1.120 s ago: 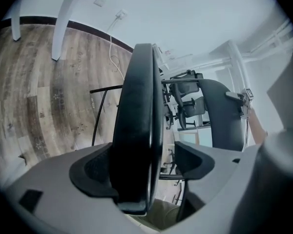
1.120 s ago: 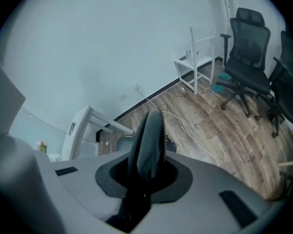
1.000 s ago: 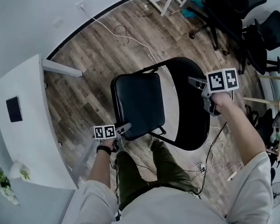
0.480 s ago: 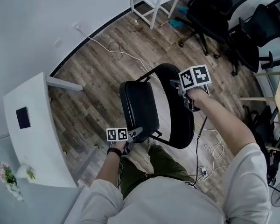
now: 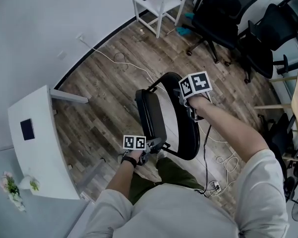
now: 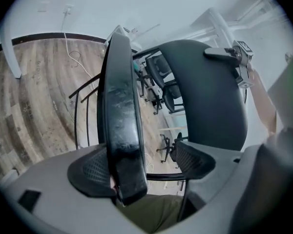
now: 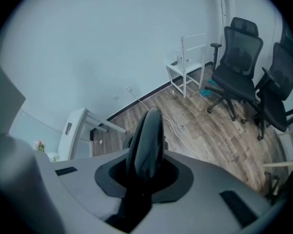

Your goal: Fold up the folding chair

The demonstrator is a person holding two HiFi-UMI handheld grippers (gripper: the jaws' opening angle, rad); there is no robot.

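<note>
The black folding chair stands on the wood floor. Its seat [image 5: 151,117] is tipped up almost on edge, close to the backrest [image 5: 187,133]. My left gripper [image 5: 150,151] is at the seat's front rim. In the left gripper view that rim [image 6: 119,111] runs between the jaws and lies against the left finger [image 6: 90,172]. The right finger [image 6: 193,160] stands apart from it, so this gripper [image 6: 141,167] is open. My right gripper [image 5: 189,105] is at the top of the backrest. There the backrest's top edge [image 7: 147,135] is pinched between the pads, with the gripper [image 7: 145,172] shut on it.
A white desk [image 5: 32,148] stands to the left. Black office chairs [image 5: 228,9] and a white side table [image 5: 161,1] are at the far end. Cables [image 5: 119,58] trail over the floor, with more [image 5: 213,185] by the person's green trouser legs [image 5: 174,175].
The seat has swung up from nearly flat to almost upright against the backrest. My left gripper rose with its front rim; my right gripper shifted left with the backrest.
</note>
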